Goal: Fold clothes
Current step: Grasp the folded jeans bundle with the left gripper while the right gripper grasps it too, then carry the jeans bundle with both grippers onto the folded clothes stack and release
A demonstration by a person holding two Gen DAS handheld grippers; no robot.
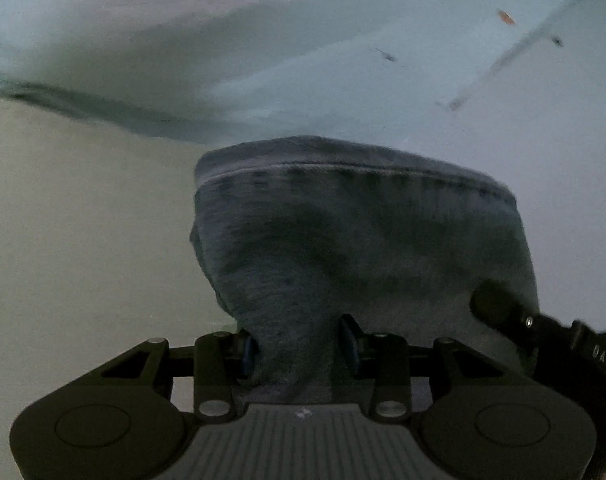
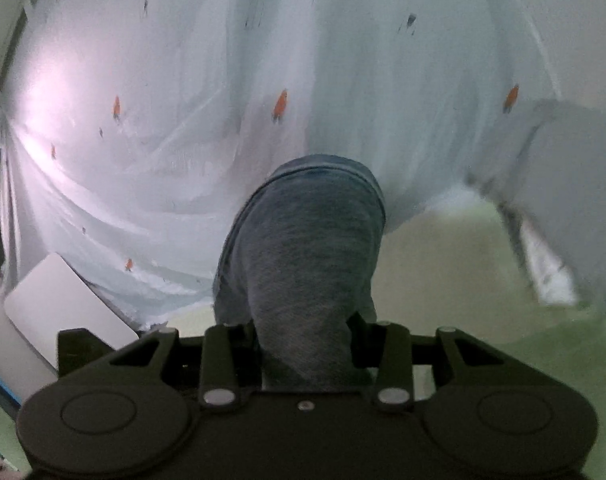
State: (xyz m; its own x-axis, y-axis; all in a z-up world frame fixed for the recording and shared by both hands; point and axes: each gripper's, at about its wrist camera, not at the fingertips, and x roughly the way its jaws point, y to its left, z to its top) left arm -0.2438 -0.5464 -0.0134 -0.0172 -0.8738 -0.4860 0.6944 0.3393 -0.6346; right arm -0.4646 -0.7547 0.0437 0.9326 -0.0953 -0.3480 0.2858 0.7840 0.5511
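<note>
Left gripper clamped on a bunched wad of grey garment, blue pads pressed into the cloth from both sides. Fabric fanned out forward from the jaws, stitched hem across the far edge. Off to the lower right of that view, tip of the other black gripper poking into the same cloth.

Right gripper same deal, pinched shut on a gathered fold of the grey garment, rounded hem at the far end. So held up between both claws, lifted off the pale greenish surface below.

Further out, pale blue sheet with small orange and dark prints, pretty blurred and wrinkled. Flat white slab-like thing at lower left of the right view, couldn't tell what. Loose pale cloth hanging at the right edge, smeared.
</note>
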